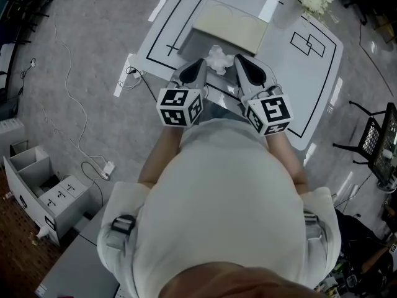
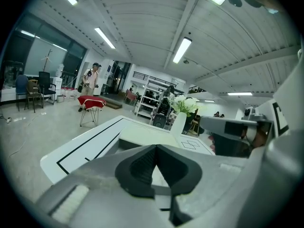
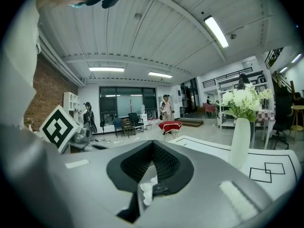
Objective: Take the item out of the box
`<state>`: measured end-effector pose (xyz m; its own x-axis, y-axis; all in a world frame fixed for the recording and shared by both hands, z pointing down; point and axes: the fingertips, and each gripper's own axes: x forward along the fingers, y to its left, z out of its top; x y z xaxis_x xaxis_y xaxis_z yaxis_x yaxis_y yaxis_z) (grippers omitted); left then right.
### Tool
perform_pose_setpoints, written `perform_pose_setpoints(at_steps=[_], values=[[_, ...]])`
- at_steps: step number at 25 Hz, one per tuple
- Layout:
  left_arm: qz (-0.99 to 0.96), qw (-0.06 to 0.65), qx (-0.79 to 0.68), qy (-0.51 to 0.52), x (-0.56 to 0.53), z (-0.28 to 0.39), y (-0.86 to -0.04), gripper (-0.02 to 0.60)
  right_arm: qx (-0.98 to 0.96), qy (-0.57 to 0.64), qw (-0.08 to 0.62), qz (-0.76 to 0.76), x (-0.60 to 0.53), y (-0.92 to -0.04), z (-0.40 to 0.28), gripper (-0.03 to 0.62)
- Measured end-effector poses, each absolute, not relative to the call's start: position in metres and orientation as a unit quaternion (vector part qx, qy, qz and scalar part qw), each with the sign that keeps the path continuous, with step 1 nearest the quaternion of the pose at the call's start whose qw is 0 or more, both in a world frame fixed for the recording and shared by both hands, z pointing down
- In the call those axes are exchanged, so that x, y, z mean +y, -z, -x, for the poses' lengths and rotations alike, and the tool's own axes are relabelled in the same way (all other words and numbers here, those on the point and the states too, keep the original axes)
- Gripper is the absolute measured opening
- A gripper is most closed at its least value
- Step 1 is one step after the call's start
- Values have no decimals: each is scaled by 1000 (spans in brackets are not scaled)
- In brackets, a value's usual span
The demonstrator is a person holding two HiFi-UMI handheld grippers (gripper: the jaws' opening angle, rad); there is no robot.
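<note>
Your left claw [image 1: 197, 64] and right claw [image 1: 240, 61] are held side by side over the near edge of the worktop [image 1: 310, 73], just in front of the open box [image 1: 200, 43]. The crumpled white item [image 1: 218, 59] lies between the two claws, at the front of the box. The left claw [image 2: 154, 148] is closed, tips together, with nothing in it. The right claw [image 3: 152, 144] is closed too; a bit of the white item [image 3: 146, 190] shows through the gap under its tips, not gripped

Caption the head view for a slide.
Left tool and right tool flank a crumpled white item by the box on the table.
</note>
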<state>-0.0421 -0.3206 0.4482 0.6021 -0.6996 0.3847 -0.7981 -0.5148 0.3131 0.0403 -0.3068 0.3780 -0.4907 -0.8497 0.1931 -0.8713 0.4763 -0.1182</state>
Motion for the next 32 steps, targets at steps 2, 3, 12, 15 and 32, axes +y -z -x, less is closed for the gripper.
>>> perform_pose_setpoints(at_steps=[2, 3, 12, 15, 32], values=[[-864, 235, -431, -115, -325, 37, -451, 0, -857, -103, 54, -502, -312, -380, -46, 0], [-864, 235, -429, -120, -327, 35, -453, 0, -856, -104, 55, -503, -315, -381, -48, 0], [-865, 238, -409, -168, -346, 19, -468, 0, -858, -119, 59, -496, -336, -393, -56, 0], [-865, 242, -399, -184, -350, 16, -474, 0, -859, -123, 60, -494, -340, -397, -57, 0], [-871, 223, -286, -332, -355, -7, -518, 215, -853, -154, 60, -495, -348, -418, -60, 0]])
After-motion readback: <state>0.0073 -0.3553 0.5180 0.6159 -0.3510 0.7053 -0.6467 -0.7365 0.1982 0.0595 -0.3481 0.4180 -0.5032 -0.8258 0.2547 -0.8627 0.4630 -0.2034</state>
